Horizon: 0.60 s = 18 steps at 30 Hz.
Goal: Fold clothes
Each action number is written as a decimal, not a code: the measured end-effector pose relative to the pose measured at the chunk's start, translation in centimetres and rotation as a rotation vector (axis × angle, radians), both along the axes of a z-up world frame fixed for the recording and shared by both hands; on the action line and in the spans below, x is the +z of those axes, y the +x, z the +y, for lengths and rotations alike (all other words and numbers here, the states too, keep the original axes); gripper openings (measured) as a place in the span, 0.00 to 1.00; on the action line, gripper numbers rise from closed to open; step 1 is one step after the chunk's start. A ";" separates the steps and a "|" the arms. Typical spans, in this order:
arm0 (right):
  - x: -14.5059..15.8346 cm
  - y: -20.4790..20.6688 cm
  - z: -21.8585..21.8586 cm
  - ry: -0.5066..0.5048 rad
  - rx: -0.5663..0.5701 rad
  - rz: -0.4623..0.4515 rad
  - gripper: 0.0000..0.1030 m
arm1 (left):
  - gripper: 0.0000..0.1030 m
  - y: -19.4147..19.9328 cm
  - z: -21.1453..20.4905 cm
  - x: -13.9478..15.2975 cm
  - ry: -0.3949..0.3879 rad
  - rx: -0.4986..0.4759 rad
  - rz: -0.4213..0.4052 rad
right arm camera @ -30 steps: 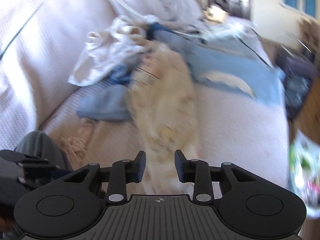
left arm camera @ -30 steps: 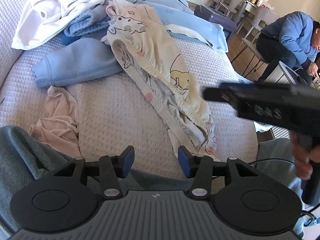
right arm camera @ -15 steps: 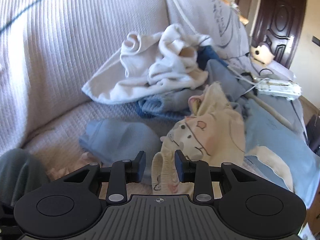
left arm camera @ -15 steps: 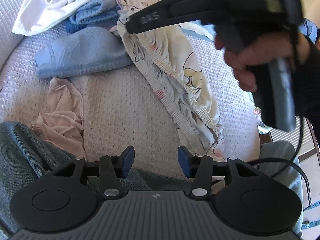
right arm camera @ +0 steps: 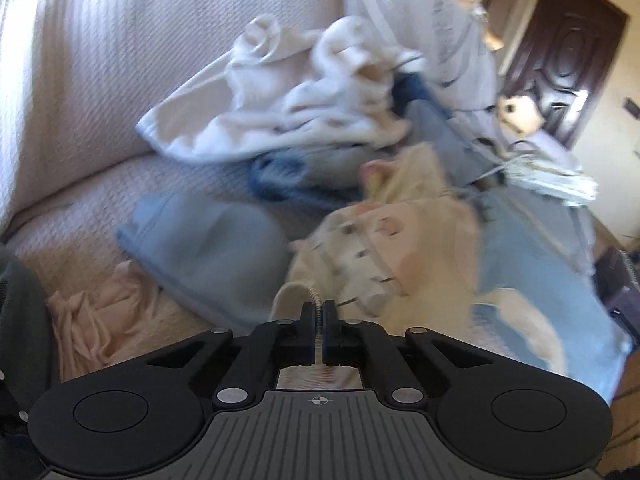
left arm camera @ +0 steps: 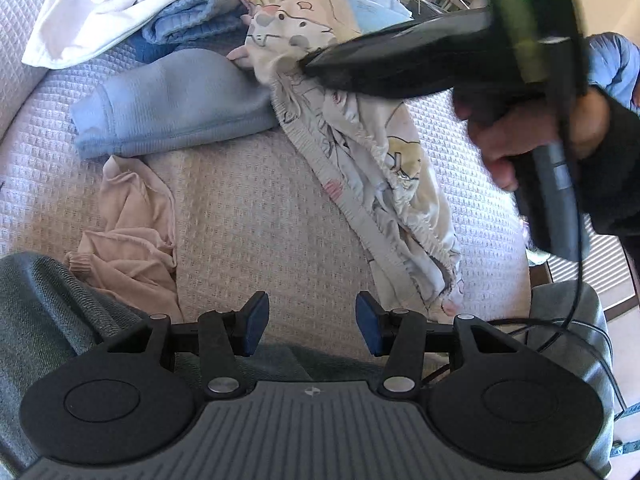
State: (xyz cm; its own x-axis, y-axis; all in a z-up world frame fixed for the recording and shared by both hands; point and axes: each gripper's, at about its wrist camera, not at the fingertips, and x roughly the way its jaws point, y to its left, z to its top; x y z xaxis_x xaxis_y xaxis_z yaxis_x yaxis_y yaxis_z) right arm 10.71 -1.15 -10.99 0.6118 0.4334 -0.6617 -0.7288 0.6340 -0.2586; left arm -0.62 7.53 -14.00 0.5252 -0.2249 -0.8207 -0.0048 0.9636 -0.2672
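Observation:
Cream cartoon-print pants (left arm camera: 384, 168) lie stretched across the pale waffle bedcover (left arm camera: 256, 216). My right gripper (right arm camera: 319, 316) is shut on the pants' elastic edge (right arm camera: 316, 300) near the far end; it shows in the left wrist view (left arm camera: 308, 65) reaching in from the right. My left gripper (left arm camera: 308, 320) is open and empty, low over the near edge of the bedcover, left of the pants' near end (left arm camera: 436, 280).
A light blue garment (left arm camera: 172, 108) and a pink garment (left arm camera: 128, 232) lie left of the pants. A white garment (left arm camera: 120, 4) and more blue clothes are piled behind. Grey-green trouser legs (left arm camera: 44, 320) are at the bottom. A sofa back (right arm camera: 120, 60) rises on the left.
My right gripper moved down to the far end of the pants and shut on their elastic edge. My left gripper stayed open in place.

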 end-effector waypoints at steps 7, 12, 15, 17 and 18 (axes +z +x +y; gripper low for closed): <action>4.7 0.6 -7.8 0.095 -0.220 -0.117 0.02 | 0.44 0.1 -1.9 0.7 0.025 -0.063 -0.023; 5.8 1.8 -14.2 0.115 -0.423 -0.173 0.02 | 0.44 0.6 -3.3 1.2 0.042 -0.103 -0.040; 5.1 2.7 -17.5 0.104 -0.529 -0.193 0.02 | 0.44 1.1 -4.2 1.3 0.055 -0.128 -0.043; 4.5 3.4 -19.6 0.094 -0.595 -0.206 0.02 | 0.44 1.4 -4.7 1.3 0.064 -0.143 -0.043; 4.0 3.8 -20.5 0.086 -0.621 -0.204 0.02 | 0.44 1.6 -4.9 1.2 0.068 -0.149 -0.041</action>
